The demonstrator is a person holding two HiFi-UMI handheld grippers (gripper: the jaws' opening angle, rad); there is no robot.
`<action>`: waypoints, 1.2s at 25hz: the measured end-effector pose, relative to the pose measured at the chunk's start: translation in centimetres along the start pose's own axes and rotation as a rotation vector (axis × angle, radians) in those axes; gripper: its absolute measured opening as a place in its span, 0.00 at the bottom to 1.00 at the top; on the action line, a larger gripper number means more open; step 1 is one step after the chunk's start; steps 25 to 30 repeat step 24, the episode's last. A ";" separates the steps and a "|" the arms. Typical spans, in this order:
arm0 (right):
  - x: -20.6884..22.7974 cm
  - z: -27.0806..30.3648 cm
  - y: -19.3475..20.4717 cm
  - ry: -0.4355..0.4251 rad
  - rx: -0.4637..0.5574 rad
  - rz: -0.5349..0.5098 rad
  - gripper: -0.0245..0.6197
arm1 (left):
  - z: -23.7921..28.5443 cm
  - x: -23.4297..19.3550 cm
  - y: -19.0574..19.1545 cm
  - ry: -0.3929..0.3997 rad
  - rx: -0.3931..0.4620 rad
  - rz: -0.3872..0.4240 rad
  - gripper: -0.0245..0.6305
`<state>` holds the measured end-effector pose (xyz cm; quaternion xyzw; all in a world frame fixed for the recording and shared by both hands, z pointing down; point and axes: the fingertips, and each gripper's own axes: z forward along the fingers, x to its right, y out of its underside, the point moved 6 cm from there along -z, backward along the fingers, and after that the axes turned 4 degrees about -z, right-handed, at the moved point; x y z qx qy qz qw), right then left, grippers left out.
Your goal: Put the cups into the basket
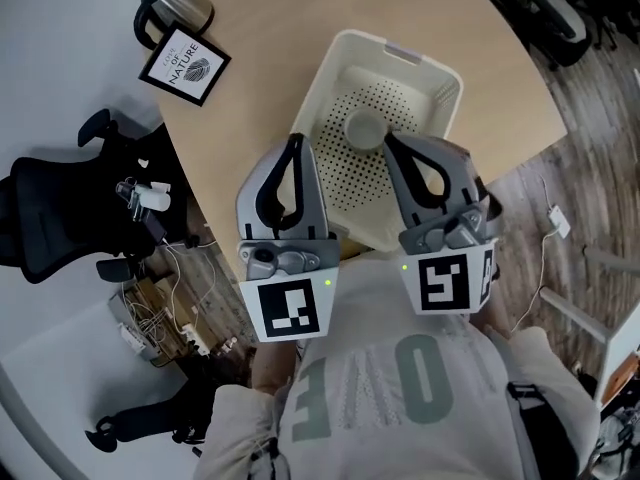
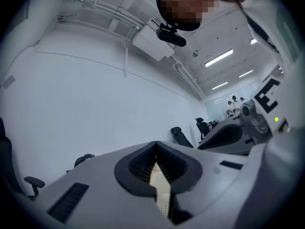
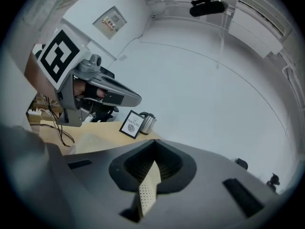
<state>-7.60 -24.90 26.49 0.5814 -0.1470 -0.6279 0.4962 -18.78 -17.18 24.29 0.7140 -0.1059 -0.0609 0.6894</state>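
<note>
Head view: a cup (image 1: 365, 128) is lodged in the basket (image 1: 443, 90); left gripper (image 1: 295, 142) and right gripper (image 1: 391, 142) are clenched empty; another must be sought.

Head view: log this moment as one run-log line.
left gripper: shut, empty | right gripper: shut, empty | cup: inside basket | kettle, framed sign: on table, far left
</note>
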 end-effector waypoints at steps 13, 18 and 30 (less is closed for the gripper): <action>-2.2 0.1 -0.8 -0.038 0.006 -0.118 0.04 | -1.4 0.3 0.4 -0.015 0.047 0.084 0.05; -2.5 0.6 -1.1 -0.081 0.014 -0.092 0.04 | -2.0 0.3 0.5 -0.020 0.038 0.101 0.05; -2.8 1.2 -1.3 -0.083 0.009 -0.100 0.04 | -2.3 -0.6 1.1 -0.029 0.010 0.104 0.05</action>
